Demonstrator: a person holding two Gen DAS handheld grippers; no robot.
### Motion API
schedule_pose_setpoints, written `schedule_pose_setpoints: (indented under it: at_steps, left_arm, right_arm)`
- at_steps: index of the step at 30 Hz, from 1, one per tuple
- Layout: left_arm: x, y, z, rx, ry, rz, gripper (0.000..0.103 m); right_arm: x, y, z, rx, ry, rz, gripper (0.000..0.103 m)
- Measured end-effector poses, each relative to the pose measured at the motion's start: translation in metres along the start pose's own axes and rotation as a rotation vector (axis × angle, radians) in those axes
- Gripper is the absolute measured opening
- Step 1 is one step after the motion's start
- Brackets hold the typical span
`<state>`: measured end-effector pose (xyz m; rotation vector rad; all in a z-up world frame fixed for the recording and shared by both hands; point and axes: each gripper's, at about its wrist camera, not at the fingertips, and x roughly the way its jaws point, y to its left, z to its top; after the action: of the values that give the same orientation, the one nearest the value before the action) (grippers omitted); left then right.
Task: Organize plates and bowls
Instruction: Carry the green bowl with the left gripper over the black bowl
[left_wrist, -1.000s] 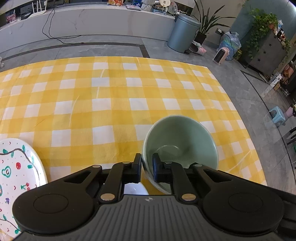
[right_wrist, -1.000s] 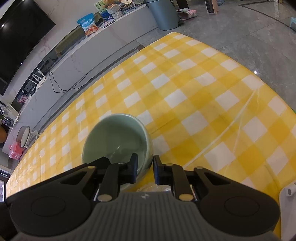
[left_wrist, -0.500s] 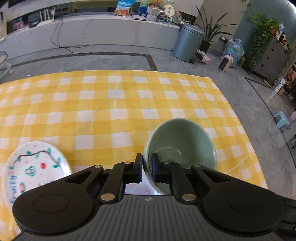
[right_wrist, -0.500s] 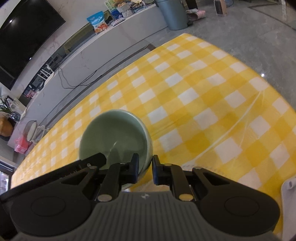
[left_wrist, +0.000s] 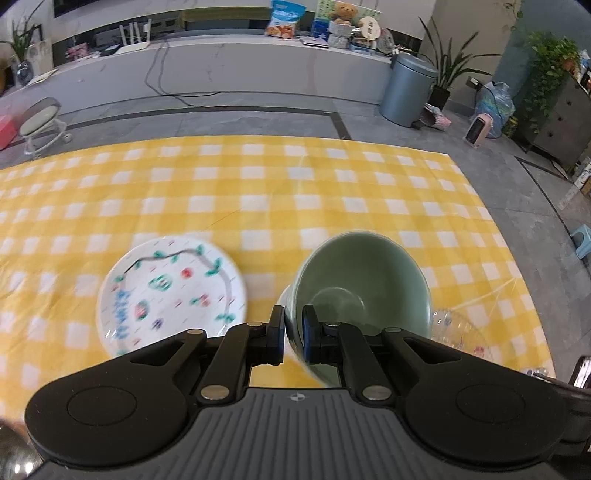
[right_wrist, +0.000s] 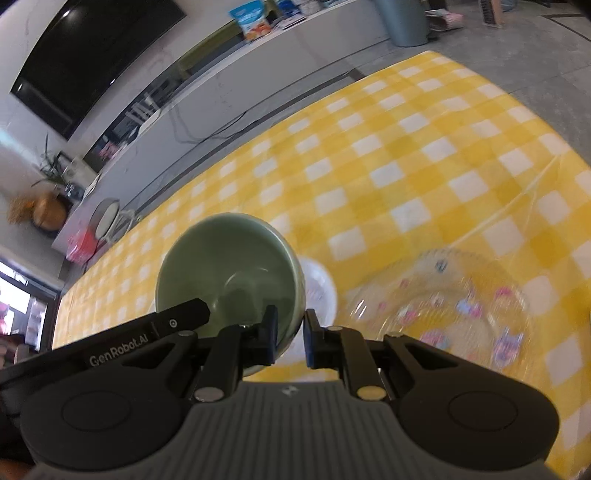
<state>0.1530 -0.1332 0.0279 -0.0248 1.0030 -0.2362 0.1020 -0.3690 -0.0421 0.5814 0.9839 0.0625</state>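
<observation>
**A:** What do I hold now, from the nearest thing outward?

**B:** The nearest is the left hand-held gripper (left_wrist: 293, 334). I see its two fingers clamped on the rim of the green bowl (left_wrist: 364, 284), one finger inside the wall and one outside. The right hand-held gripper (right_wrist: 290, 338) is clamped on the opposite side of the same rim, in the same way. So the bowl hangs between my two grippers, tilted, above the counter (left_wrist: 258, 192) with the yellow checked cloth.

**A:** How will the bowl handle, in your opinion?

**B:** It looks like glazed ceramic, so I judge it stiff, rather heavy for such a thin grip, smooth and easy to break. The glaze can slip between the pads. I think the rim is the only good place to take it, and two opposite points keep it from swinging.

**A:** And around the bowl?

**B:** To the left of the bowl, lower on the cloth, lies the white painted plate (left_wrist: 171, 295). To the right of the bowl I see a clear glass plate (right_wrist: 454, 310) with small coloured figures. It seems fragile too, and I cannot tell if anything stands on it. Beyond the bowl the cloth is bare, then comes the grey floor and a round bin (left_wrist: 404, 90).
</observation>
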Motion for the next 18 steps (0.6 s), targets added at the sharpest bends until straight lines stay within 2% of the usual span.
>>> schedule_pose_setpoints:
  at_steps: [18]
  left_arm:
    - [-0.091,0.068,-0.042,-0.092,-0.031,0.038,0.009]
  right_arm:
    - [-0.047,0.08,-0.068,-0.16,0.012,0.084,0.012]
